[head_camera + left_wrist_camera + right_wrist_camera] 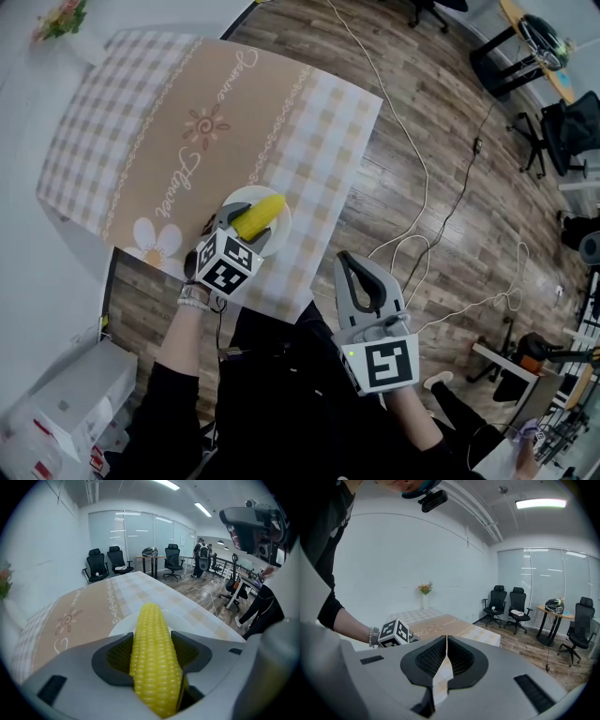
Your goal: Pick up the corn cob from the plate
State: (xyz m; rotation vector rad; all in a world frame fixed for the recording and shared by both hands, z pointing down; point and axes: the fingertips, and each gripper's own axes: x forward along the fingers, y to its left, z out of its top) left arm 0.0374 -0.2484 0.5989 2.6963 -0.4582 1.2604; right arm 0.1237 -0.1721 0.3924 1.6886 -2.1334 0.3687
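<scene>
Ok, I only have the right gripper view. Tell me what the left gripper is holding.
Observer: The left gripper is shut on the corn cob, with one jaw on either side of it.
Operator: Say where the plate is.
Observer: The white plate lies under the cob, near the table edge closest to the person. I can't tell whether the cob is clear of it.
Operator: Place my gripper.
Observer: In the head view the right gripper is off the table, over the wood floor.

The corn cob (261, 215) is sitting between the left gripper's (242, 228) jaws at frame centre, over the plate (282, 231), possibly touching it. The plate is lying near the table's (187, 112) lower-right edge. The right gripper (362, 279) is hanging lower right, off the table.
</scene>
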